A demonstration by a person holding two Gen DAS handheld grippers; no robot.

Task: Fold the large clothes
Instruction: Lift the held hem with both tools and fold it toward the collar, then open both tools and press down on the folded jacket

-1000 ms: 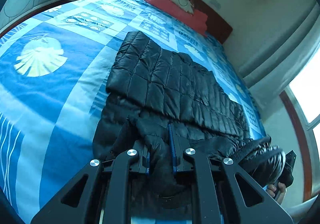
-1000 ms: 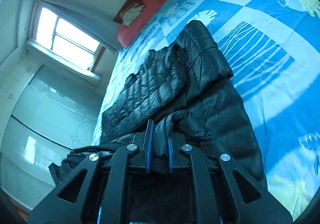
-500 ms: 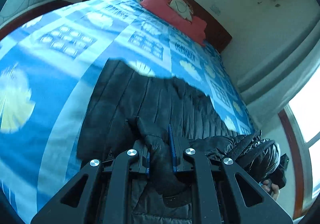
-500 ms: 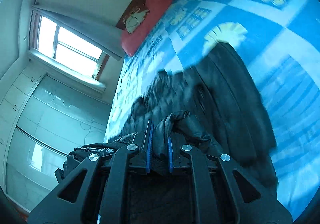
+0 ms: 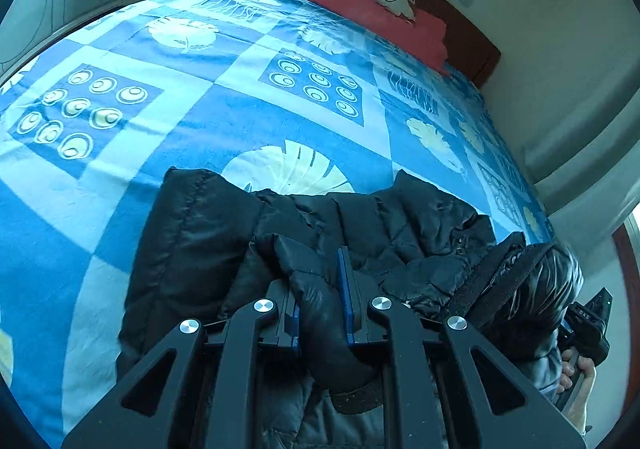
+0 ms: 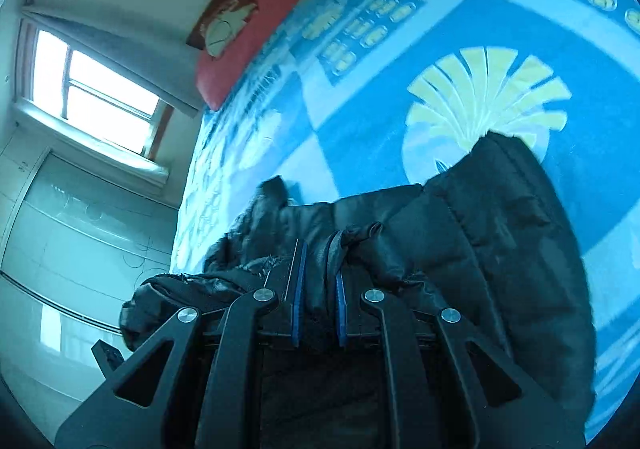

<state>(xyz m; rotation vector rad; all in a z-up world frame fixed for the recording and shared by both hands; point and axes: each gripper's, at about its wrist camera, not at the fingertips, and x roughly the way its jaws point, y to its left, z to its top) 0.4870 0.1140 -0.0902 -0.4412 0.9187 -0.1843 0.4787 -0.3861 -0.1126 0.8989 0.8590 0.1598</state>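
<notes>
Holding the black puffy jacket [image 5: 404, 233] by one edge w/ both tools looks like the way to fold it over: two grips, one at each side, keep the edge straight so the top half can lie flat on the bottom half.

Left tool [image 5: 322, 285]: clamped on a thick roll of jacket cloth. The roll fills the gap between the blue pads & bulges out below them. Right tool [image 6: 318, 273]: also pinched tight on a bunch of the same jacket, pads nearly together w/ a thin fold of cloth between.

Where the jacket is: on the bed [image 5: 248, 113], on the blue blanket w/ leaf & circle prints. It starts right at the tools & spreads away from them toward the red pillow [image 5: 372, 9], but stops well short of it. In the left view the far edge lies over a pale leaf print. In the right view one rounded jacket corner [image 6: 504, 161] touches the bottom of a yellow fan print. The part near the tools is bunched & lifted; the far part lies flat.

At the right edge of the left view, a person's hand [image 5: 576, 373] holds the other tool's handle, w/ more jacket bunched above it.

My guess: fold about half done, edge not yet set down.
</notes>
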